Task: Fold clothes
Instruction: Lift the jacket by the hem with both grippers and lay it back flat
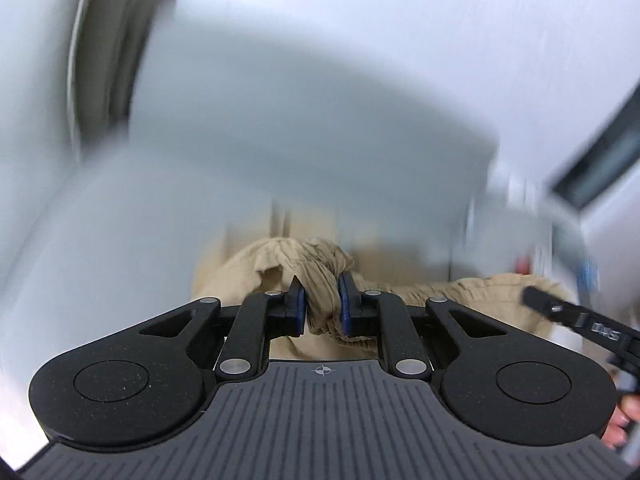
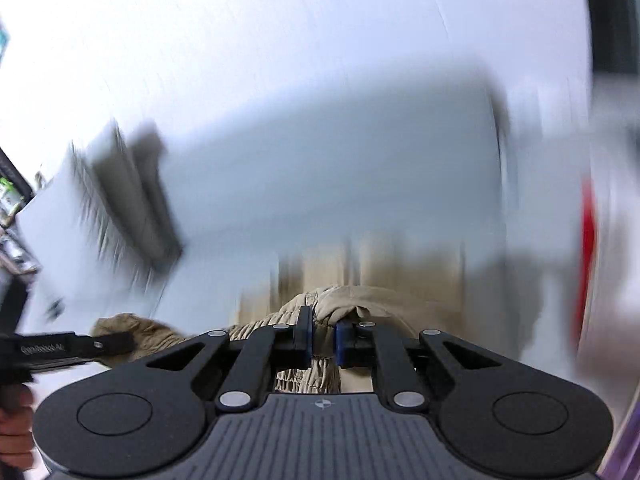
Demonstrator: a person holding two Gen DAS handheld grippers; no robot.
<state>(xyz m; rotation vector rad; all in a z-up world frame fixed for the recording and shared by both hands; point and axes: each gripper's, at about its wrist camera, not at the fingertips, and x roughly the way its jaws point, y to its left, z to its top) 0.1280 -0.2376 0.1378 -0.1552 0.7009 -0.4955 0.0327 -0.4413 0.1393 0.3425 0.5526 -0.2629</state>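
Note:
A beige garment (image 1: pixel 320 264) with a gathered elastic band hangs between both grippers. My left gripper (image 1: pixel 322 298) is shut on a bunched part of that band, the cloth squeezed between its blue pads (image 1: pixel 298 304). In the right wrist view my right gripper (image 2: pixel 323 334) is shut on another part of the same beige garment (image 2: pixel 344 300). The right gripper (image 1: pixel 540 300) shows at the right edge of the left wrist view, on the band. The left gripper (image 2: pixel 116 342) reaches in from the left of the right wrist view. Both views are heavily blurred.
A pale grey-blue surface (image 1: pixel 312 140) spreads beyond the garment, smeared by motion. White walls surround it. A dark panel (image 1: pixel 600 152) stands at the right, a red object (image 2: pixel 588 240) at the far right. A person's hand (image 1: pixel 628 416) grips the right tool.

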